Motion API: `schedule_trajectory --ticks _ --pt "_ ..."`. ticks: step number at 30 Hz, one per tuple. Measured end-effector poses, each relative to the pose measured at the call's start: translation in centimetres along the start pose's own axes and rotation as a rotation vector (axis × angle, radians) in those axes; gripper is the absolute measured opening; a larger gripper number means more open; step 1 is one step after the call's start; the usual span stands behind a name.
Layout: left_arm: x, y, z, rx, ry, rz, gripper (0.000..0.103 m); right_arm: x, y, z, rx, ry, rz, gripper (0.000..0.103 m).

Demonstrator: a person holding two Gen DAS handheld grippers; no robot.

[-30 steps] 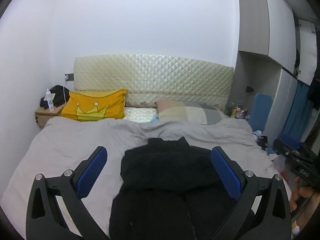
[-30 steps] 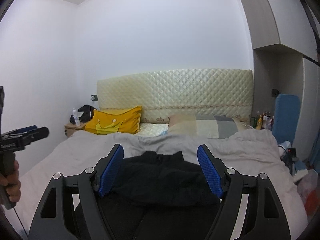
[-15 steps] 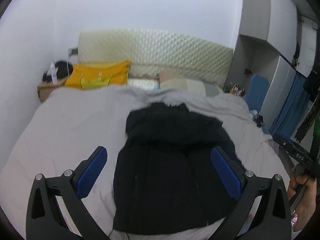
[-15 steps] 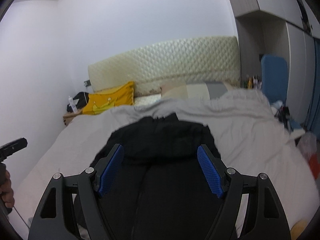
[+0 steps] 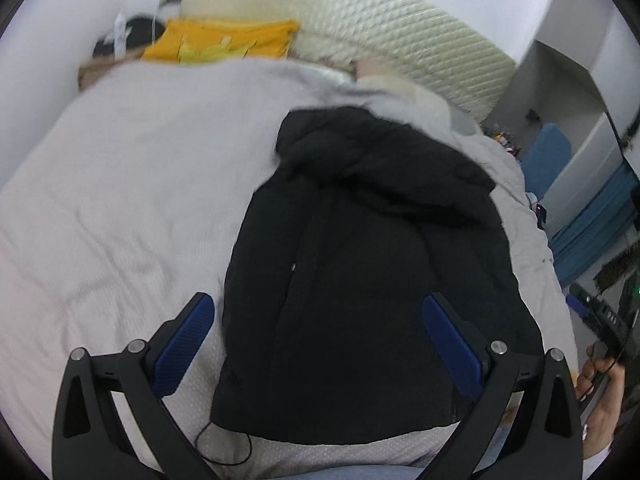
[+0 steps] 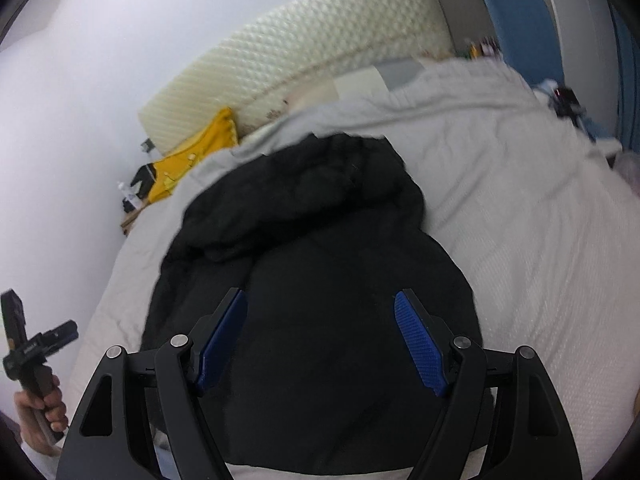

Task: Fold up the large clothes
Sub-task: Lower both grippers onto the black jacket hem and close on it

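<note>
A large black hooded jacket (image 5: 360, 260) lies flat on the grey-white bed cover (image 5: 120, 200), hood toward the headboard, hem at the near edge. It also shows in the right wrist view (image 6: 320, 280). My left gripper (image 5: 320, 344) is open and empty, held above the jacket's lower part. My right gripper (image 6: 320, 340) is open and empty, above the jacket's middle. A thin black cord (image 5: 224, 448) trails from the hem at the lower left.
A yellow pillow (image 5: 224, 40) and a quilted cream headboard (image 5: 400, 32) are at the far end. A nightstand with a bottle (image 5: 120, 36) stands far left. Blue items (image 5: 548, 152) and wardrobes stand to the right. The other hand-held gripper shows at each view's edge (image 6: 36, 352).
Both grippers have risen and tilted down over the bed, so the whole jacket is now seen from above. Both stay open and empty.
</note>
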State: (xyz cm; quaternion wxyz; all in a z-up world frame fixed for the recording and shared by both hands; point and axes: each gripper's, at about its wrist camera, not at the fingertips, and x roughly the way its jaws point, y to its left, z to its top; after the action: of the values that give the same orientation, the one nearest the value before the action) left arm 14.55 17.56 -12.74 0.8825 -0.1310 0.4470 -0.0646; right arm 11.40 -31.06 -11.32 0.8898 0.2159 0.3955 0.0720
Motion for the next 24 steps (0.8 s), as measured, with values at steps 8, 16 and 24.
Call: schedule_trajectory --ticks 8,16,24 --pt "5.5 4.6 -0.9 -0.166 0.136 -0.016 0.103 2.9 -6.4 -0.5 0.182 0.074 -0.011 0.076" --pt "9.7 8.3 -2.2 -0.344 0.259 -0.088 0.103 5.4 -12.0 -2.4 0.401 0.186 -0.049 0.082" --pt "12.2 9.8 -3.7 -0.421 0.333 -0.122 0.103 8.4 -14.4 -4.6 0.56 0.314 0.03 0.085"
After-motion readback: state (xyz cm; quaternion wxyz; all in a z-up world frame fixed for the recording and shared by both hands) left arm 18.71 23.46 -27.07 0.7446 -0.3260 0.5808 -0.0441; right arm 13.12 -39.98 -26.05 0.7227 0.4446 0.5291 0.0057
